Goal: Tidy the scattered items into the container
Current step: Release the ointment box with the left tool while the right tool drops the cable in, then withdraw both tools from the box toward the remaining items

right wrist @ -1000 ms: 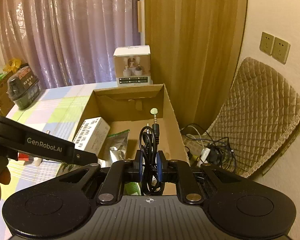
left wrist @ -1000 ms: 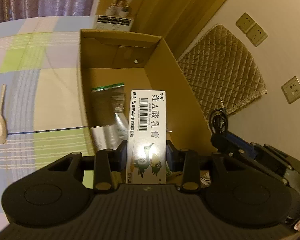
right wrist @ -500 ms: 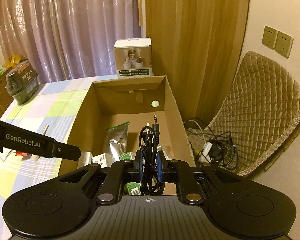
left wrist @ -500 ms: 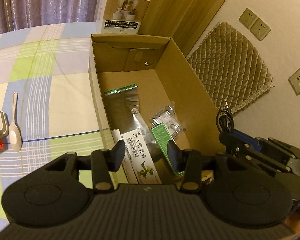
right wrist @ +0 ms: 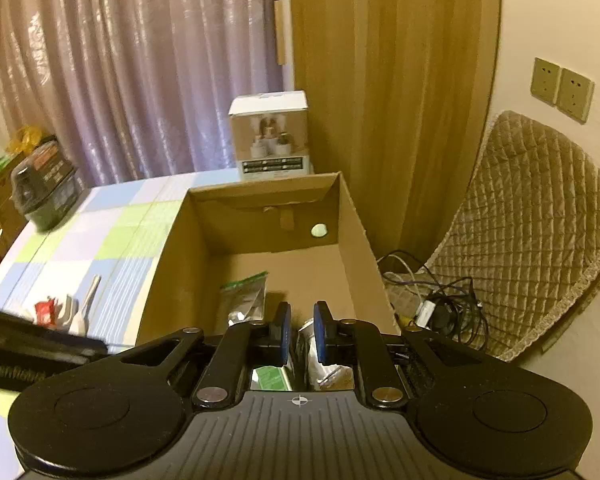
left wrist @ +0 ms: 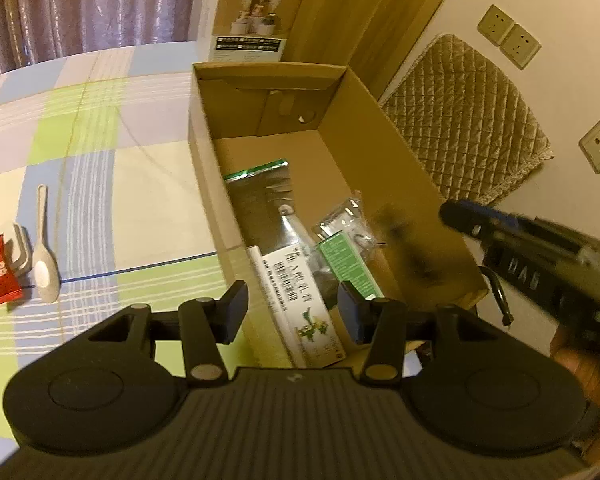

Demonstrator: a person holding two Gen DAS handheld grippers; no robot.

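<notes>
The white ointment carton [left wrist: 296, 300] lies inside the cardboard box [left wrist: 204, 184], low in the left wrist view, lengthwise along the box's left wall. It shares the floor with a silver zip bag [left wrist: 268, 200], a green packet [left wrist: 348, 264] and a clear plastic packet [left wrist: 348, 220]. Directly over it hangs the left gripper [left wrist: 292, 304]. Its jaws are opening, the pads are off the carton and nothing is pinched between them.

At the right edge of that view the right gripper [left wrist: 452, 212] comes in blurred above the box's right wall. Its pads are almost together, and in its own view nothing shows between them. A dark cable loop [left wrist: 500, 292] dangles under it, just outside the near right corner of the box. I cannot tell whether it is pinched. A dark smear inside the box is too blurred to name.

At the left of the frame, a red sachet [left wrist: 0, 270], a white spoon [left wrist: 44, 256] and a small white hook [left wrist: 20, 256] wait on the checked tablecloth [left wrist: 100, 200].

To my eye the cable is the risk. If it lets go there, it likely drops outside the wall rather than in. The two grippers also crowd the near end, so a quick pull-back could knock the rim or each other.
</notes>
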